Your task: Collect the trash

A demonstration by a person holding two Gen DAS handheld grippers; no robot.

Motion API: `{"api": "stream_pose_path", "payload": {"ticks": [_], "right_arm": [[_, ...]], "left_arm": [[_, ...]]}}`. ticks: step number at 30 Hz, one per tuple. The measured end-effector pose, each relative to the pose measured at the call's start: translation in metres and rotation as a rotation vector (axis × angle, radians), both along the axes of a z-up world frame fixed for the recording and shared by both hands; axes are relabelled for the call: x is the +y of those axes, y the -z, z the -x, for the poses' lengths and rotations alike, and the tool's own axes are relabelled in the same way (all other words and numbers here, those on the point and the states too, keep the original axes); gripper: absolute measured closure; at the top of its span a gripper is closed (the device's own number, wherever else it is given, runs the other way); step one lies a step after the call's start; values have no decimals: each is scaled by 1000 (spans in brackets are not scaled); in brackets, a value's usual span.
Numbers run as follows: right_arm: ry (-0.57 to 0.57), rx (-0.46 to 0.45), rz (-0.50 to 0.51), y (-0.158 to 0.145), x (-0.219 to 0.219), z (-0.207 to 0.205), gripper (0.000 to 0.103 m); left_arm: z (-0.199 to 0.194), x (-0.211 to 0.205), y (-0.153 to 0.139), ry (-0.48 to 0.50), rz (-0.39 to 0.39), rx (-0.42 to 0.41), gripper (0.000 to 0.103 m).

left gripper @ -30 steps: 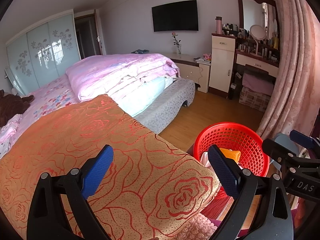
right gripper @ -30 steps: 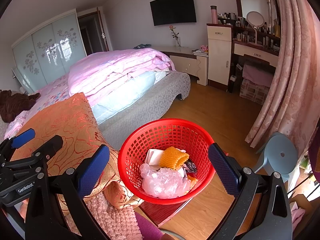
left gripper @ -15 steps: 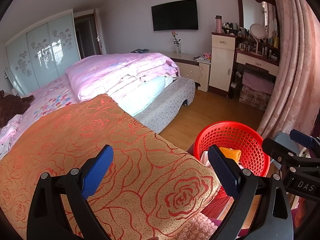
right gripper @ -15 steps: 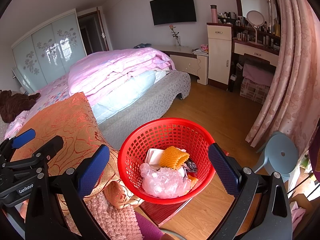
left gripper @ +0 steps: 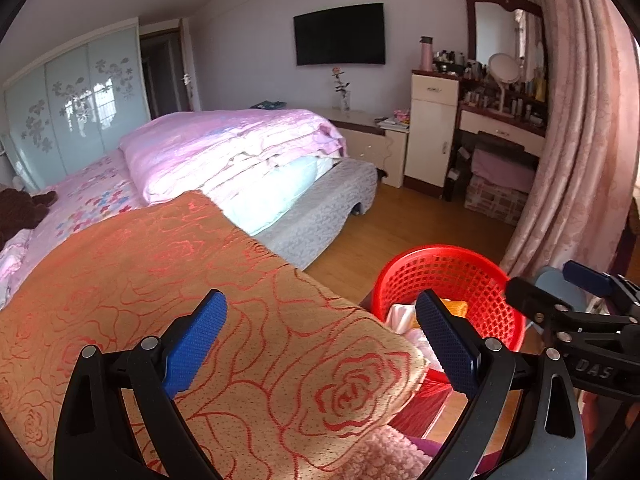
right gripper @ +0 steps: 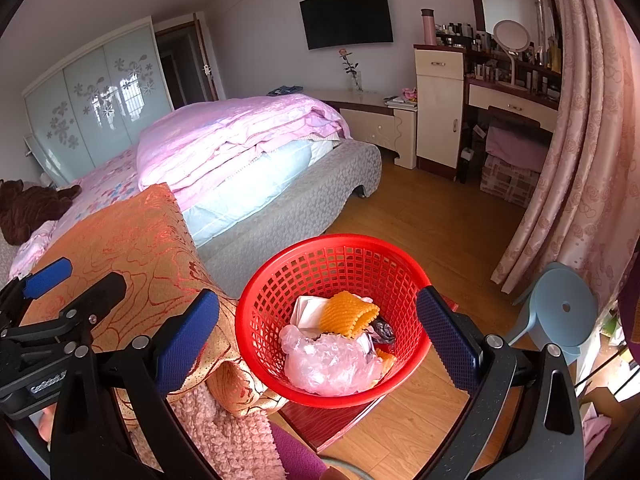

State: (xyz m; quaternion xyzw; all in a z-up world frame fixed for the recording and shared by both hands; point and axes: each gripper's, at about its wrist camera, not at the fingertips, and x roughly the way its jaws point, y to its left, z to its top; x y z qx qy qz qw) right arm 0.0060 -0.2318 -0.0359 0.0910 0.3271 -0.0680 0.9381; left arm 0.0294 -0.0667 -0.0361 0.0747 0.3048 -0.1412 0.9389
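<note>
The red basket sits in the lower centre of the right wrist view, on a dark red bench of which only a corner shows below it. In the left wrist view the basket is at the lower right, partly hidden behind the gold rose-patterned cushion.

Inside the basket lie a crumpled clear plastic bag at the front, an orange foam net sleeve behind it, a white paper or wrapper to the left of the sleeve, and a small dark scrap to its right.

The right claw is spread wide with nothing between its blue pads, and the basket shows in the gap between them. The left claw is likewise wide and empty, above the cushion.

All the trash looks very light and soft. The plastic bag would likely crush under any pinch and may slip, so gathering a bunched fold looks safer than a flat sheet. The foam sleeve should be springy and grippy; pinching it across its middle ought to hold. The paper is thin and best taken at a raised edge.

The basket itself looks like stiff, thin plastic mesh, light enough to tip or slide if pushed. Its rolled rim is the natural hold, pinched through the wall near the closest side.
</note>
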Motion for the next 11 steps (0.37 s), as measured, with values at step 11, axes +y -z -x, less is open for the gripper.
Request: {"api": "stream_pose_path", "payload": {"ticks": [11], "right_arm": [[-87, 21, 56, 12, 40, -4, 7]], "left_arm": [[-6, 84, -25, -274, -60, -30, 11]]}}
